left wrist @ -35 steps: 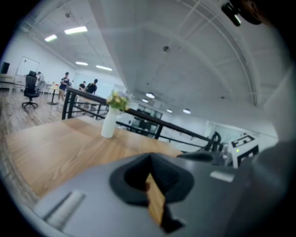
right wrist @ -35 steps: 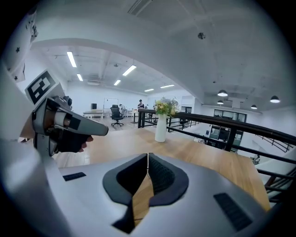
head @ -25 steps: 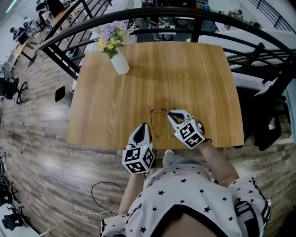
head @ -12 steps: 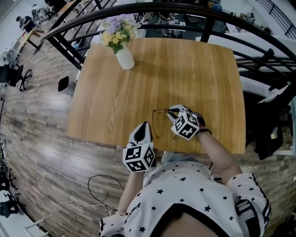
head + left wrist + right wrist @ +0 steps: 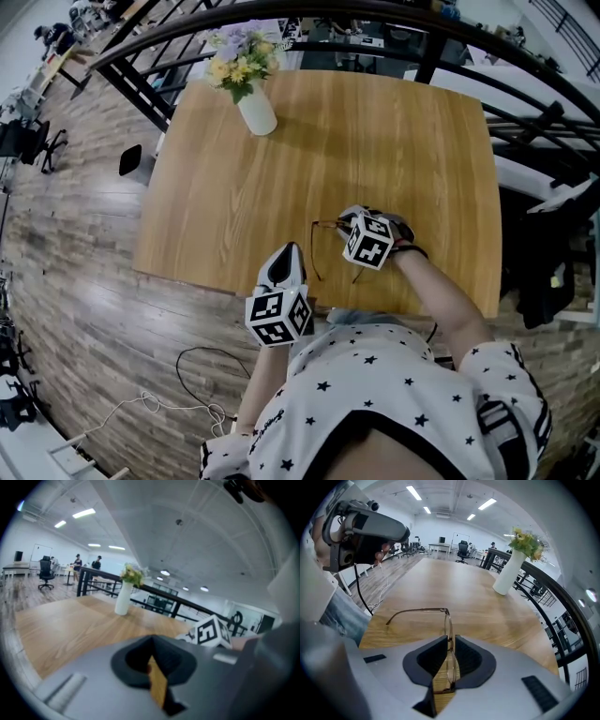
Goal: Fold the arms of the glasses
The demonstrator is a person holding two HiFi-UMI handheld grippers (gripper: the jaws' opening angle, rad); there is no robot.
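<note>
A person in a star-print shirt stands at a wooden table (image 5: pixel 309 150) with a gripper in each hand. The right gripper (image 5: pixel 449 641) is clamped on the front frame of the glasses (image 5: pixel 447 620), holding them low over the table's near edge. 1 arm (image 5: pixel 415 611) stands unfolded, reaching left over the wood. The left gripper (image 5: pixel 152 644) hovers near the glasses at the table edge, its jaws pressed together on nothing. A white vase of flowers (image 5: pixel 255 108) stands at the far left corner.

Bright ceiling light, fisheye-warped blurry edges.
</note>
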